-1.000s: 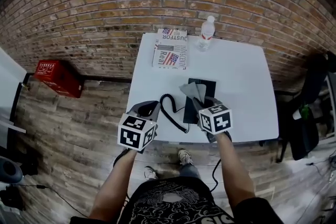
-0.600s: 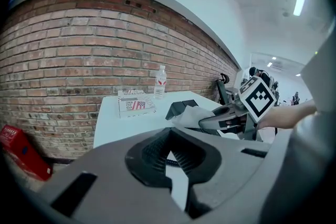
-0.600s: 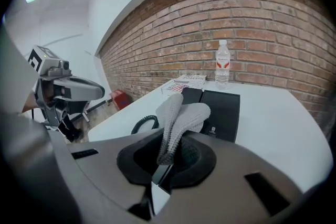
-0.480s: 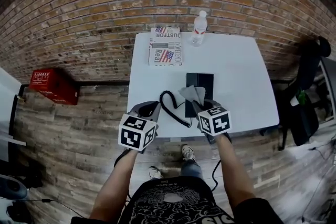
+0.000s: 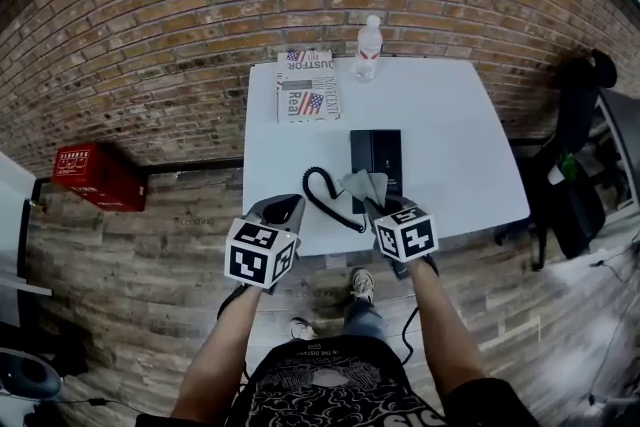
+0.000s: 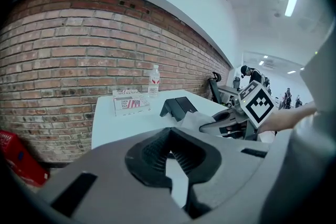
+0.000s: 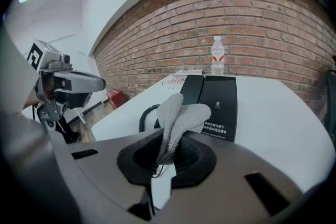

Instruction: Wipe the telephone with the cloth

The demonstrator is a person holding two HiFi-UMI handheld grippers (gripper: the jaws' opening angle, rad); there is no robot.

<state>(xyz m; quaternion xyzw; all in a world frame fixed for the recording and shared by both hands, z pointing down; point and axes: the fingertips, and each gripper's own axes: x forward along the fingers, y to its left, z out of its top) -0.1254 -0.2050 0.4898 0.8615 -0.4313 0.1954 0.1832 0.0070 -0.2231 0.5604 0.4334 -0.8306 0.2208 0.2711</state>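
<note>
Right gripper (image 5: 374, 204), lower centre, pinches the cloth (image 5: 360, 185) at the near end of the telephone (image 5: 376, 153), mid-frame on the table (image 5: 450, 135); left gripper (image 5: 282, 208) hangs closed, empty. Wiping looks barely begun, with most of the phone left.

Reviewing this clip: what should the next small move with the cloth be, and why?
Probably ease the right gripper forward and down until the cloth presses on the telephone. Its jaws are shut on the grey cloth, which stands up near the black telephone's near end but does not look pressed onto it. The left gripper holds nothing.
</note>
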